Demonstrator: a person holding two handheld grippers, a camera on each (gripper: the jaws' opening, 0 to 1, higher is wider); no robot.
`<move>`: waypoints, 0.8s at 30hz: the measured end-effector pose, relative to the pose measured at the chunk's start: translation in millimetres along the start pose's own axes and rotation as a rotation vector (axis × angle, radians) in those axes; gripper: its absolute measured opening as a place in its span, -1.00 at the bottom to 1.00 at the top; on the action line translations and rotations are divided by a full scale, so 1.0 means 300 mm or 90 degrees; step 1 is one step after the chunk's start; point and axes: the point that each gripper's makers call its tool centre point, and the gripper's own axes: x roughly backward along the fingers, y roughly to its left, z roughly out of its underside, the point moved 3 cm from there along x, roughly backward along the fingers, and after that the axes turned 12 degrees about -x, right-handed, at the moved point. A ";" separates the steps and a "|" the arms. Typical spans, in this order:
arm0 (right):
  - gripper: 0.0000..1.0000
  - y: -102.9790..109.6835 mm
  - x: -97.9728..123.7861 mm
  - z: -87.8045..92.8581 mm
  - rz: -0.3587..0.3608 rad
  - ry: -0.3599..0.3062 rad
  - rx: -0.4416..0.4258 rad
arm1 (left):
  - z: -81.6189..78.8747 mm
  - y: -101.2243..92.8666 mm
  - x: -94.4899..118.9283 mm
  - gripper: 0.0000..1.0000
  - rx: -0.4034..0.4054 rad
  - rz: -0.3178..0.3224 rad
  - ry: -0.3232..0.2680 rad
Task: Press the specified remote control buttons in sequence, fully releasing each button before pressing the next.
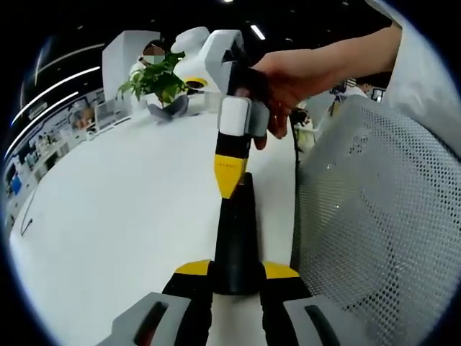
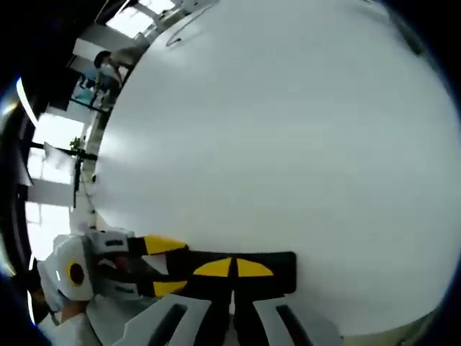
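While the left gripper (image 1: 235, 277) clamps the near end of the black remote (image 1: 235, 231), its length runs away toward the right gripper (image 1: 229, 180), whose closed tips touch its far end.

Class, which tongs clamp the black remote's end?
The left tongs: their jaws straddle the remote, while the right tongs only set shut tips on it.

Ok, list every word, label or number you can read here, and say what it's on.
No text can be read.
Remote: black, no legible marks.
Right gripper: its yellow tip carries faint marks, too blurred to read.
Back wall: signs and screens, too small to read.
Table: blank white.
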 end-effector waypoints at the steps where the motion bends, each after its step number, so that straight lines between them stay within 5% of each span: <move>1: -1.00 0.000 0.000 0.002 0.002 0.003 0.000 | 0.000 0.000 0.000 -0.52 -0.001 0.000 0.000; 6: -1.00 0.013 0.000 0.030 0.001 0.026 0.013 | -0.001 -0.001 0.002 -0.52 -0.005 0.002 0.002; 9: -1.00 0.005 0.002 -0.002 0.016 -0.002 0.033 | 0.000 0.000 0.001 -0.52 -0.004 0.002 0.001; 17: -1.00 0.002 -0.003 -0.006 0.022 0.034 0.036 | -0.002 0.001 0.000 -0.51 -0.004 0.002 0.002; 24: -1.00 0.008 -0.013 -0.006 0.068 0.049 0.062 | 0.000 0.002 -0.001 -0.52 0.000 0.002 0.002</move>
